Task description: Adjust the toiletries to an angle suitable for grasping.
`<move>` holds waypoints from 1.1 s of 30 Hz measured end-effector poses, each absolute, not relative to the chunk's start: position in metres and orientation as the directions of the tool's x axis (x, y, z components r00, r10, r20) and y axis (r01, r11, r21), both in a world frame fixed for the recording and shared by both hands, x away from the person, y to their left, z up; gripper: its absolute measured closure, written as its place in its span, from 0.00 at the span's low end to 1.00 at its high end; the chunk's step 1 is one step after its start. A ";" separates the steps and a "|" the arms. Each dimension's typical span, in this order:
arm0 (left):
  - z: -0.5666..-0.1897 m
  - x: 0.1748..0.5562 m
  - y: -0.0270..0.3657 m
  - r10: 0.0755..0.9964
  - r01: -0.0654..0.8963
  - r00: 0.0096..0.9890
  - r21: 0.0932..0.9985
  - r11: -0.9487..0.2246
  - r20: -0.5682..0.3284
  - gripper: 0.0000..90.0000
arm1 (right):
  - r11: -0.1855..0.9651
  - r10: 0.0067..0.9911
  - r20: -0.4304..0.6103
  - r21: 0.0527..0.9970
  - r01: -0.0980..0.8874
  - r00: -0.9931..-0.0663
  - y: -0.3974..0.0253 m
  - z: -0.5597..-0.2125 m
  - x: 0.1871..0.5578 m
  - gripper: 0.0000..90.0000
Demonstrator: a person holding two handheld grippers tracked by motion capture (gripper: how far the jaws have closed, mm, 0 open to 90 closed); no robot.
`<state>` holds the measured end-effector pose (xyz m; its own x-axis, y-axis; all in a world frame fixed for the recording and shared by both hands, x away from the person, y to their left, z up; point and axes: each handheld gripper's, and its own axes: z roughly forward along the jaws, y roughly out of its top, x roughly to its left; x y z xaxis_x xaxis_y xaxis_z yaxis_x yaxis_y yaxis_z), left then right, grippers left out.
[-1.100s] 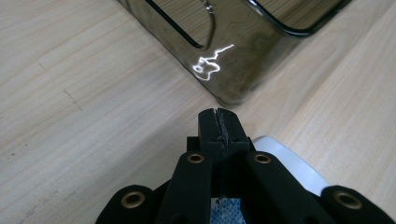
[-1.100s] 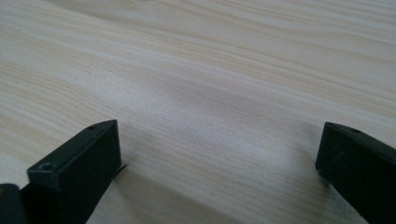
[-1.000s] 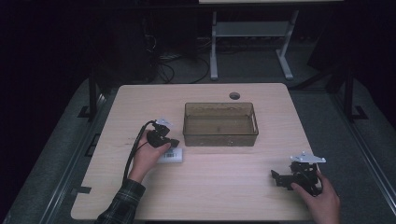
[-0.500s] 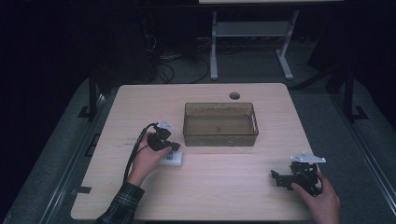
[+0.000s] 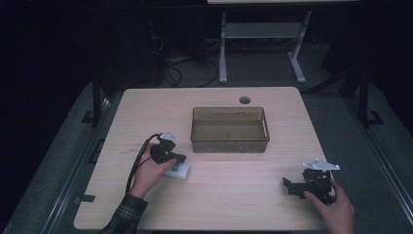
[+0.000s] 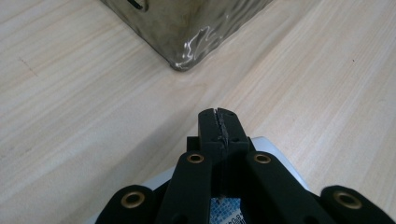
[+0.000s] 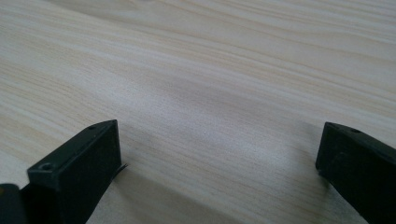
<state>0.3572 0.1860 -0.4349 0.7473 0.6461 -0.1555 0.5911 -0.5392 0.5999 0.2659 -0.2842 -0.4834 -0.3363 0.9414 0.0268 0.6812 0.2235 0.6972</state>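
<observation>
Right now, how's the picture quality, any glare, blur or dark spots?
High view: table evenly lit, surroundings nearly black. Left gripper view: glare streaks on the clear bin's corner, jaw bases soft. Right gripper view: open jaws blurred at the edges, faint shadows on the wood.

Pale wood-grain tabletop (image 5: 234, 195), smooth and matt, with fine straight streaks running along it. Translucent brownish plastic bin (image 5: 229, 129), glossy, throwing wavy reflections at its rounded corner (image 6: 187, 42); small white packet (image 5: 177, 170) with a smooth, faintly shiny face and a blue printed patch. Matt black plastic on the left gripper (image 6: 219, 126) with brass-coloured rivets set in its arms, same dull black plastic on the right gripper (image 7: 219, 154), and checked cloth on the sleeve (image 5: 124, 217).
</observation>
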 end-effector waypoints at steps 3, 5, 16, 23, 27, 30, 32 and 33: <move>-0.435 0.353 0.188 0.645 0.591 0.748 0.599 -0.541 -0.156 1.00 | 0.224 0.941 0.027 0.697 0.681 -0.336 -0.284 -0.483 0.266 0.00; -0.434 0.350 0.188 0.645 0.591 0.748 0.598 -0.541 -0.156 1.00 | 0.223 0.941 0.027 0.697 0.681 -0.336 -0.284 -0.483 0.266 0.00; -0.437 0.336 0.192 0.640 0.594 0.750 0.595 -0.542 -0.166 1.00 | 0.224 0.941 0.027 0.697 0.681 -0.336 -0.284 -0.483 0.266 0.00; -0.436 0.324 0.197 0.635 0.593 0.753 0.596 -0.541 -0.173 1.00 | 0.224 0.941 0.027 0.697 0.681 -0.336 -0.284 -0.483 0.266 0.00; -0.437 0.316 0.200 0.635 0.593 0.753 0.599 -0.538 -0.175 1.00 | 0.225 0.941 0.026 0.697 0.681 -0.337 -0.284 -0.483 0.266 0.00; -0.437 0.310 0.202 0.630 0.592 0.756 0.598 -0.541 -0.178 1.00 | 0.224 0.941 0.026 0.697 0.681 -0.337 -0.284 -0.483 0.266 0.00; -0.437 0.307 0.203 0.627 0.591 0.758 0.599 -0.541 -0.181 1.00 | 0.224 0.941 0.026 0.697 0.681 -0.337 -0.284 -0.483 0.266 0.00; -0.437 0.305 0.204 0.627 0.592 0.757 0.600 -0.539 -0.184 1.00 | 0.224 0.941 0.026 0.697 0.681 -0.337 -0.284 -0.483 0.266 0.00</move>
<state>0.3049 0.2038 -0.4373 0.7571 0.6269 -0.1837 0.5916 -0.5386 0.6000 0.2659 -0.2842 -0.4834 -0.3366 0.9413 0.0263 0.6808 0.2240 0.6974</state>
